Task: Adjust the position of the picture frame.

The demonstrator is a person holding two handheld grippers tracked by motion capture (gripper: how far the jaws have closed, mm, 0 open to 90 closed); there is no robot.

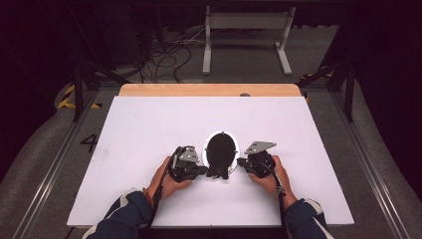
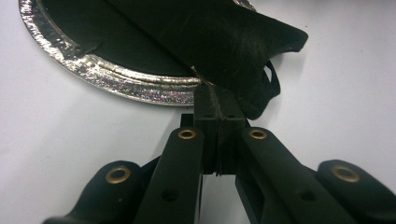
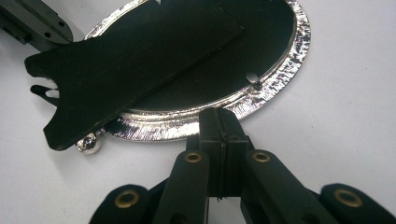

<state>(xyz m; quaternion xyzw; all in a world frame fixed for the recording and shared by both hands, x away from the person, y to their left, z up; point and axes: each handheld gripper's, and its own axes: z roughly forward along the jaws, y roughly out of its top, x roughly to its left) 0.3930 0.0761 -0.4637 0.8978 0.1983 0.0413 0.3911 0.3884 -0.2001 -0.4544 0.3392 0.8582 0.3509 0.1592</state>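
An oval picture frame lies face down mid-table, its silver rim around a black back. A black stand flap tilts up from that back toward the near side. My left gripper is shut, its tips against the flap's edge with nothing seen between the pads. My right gripper is shut too, tips touching the rim's near edge. The left gripper's body sits behind the flap in the right gripper view.
The white tabletop has free room all around the frame. A wooden strip runs along its far edge. Beyond it stand a white metal stand and loose cables on the floor. A small silver knob sits by the rim.
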